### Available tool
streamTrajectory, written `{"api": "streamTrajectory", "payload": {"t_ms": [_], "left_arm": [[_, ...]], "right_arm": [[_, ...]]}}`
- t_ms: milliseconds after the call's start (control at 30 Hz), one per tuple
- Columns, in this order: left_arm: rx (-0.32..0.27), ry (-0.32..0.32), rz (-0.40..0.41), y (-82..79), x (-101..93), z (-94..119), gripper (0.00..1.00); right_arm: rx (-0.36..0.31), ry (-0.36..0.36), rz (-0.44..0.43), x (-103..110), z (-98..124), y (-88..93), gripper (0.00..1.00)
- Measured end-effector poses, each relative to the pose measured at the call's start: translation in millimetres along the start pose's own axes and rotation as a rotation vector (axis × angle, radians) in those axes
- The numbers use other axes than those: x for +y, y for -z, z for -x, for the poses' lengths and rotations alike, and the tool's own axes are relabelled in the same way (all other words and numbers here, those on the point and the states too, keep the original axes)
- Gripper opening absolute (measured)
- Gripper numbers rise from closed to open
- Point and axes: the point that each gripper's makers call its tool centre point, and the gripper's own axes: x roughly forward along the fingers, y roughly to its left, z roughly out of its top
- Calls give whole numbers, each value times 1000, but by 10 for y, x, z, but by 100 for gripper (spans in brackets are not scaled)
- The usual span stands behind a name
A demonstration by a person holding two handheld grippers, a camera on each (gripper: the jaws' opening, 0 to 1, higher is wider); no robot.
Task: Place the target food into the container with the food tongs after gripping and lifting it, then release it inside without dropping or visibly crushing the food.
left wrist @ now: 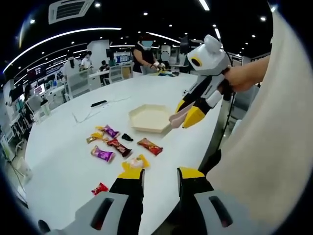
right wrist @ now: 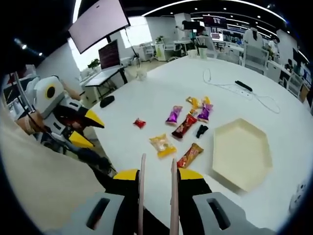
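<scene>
The right gripper (right wrist: 156,178) carries the food tongs (right wrist: 157,196): its yellow-tipped jaws are clenched around the handle end, and the two thin pale blades run forward from between them, slightly apart with nothing between. In the left gripper view the same gripper (left wrist: 188,115) hangs in the air beside the tray, the tongs (left wrist: 177,116) reaching toward its near edge. The left gripper (left wrist: 161,176) is released, jaws parted and empty, held low over the counter's (left wrist: 63,161) near edge.

The step in hand looks like the approach: no food has been lifted yet. The next move calls for bringing the blade tips down on either side of one packet and closing only enough to carry it.

The likeliest target is the yellow packet (right wrist: 163,145) nearest the tongs, crinkled foil with a puffed middle, or the flat orange-red bar (right wrist: 190,154) just beside it. Further out lie a dark red bar (right wrist: 185,126), two glossy purple packets (right wrist: 174,115) (right wrist: 204,113), a small yellow one (right wrist: 193,102), a small red sachet (right wrist: 140,123) set apart, and a small black object (right wrist: 201,130) I cannot identify. All seem light, slippery and easily dented.

The container is a shallow hexagonal tray (right wrist: 240,152), cream, matte, with a low raised rim, empty, near the packets on the smooth white counter. A black cable (right wrist: 230,88) lies beyond.
</scene>
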Motion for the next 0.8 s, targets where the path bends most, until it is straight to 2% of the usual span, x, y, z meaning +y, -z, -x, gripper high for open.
{"api": "streamTrajectory", "payload": {"t_ms": [800], "left_arm": [[8,-9,8,71,-14,61,26]], "right_arm": [[33,2,-47,-22,-99,126,29]]}}
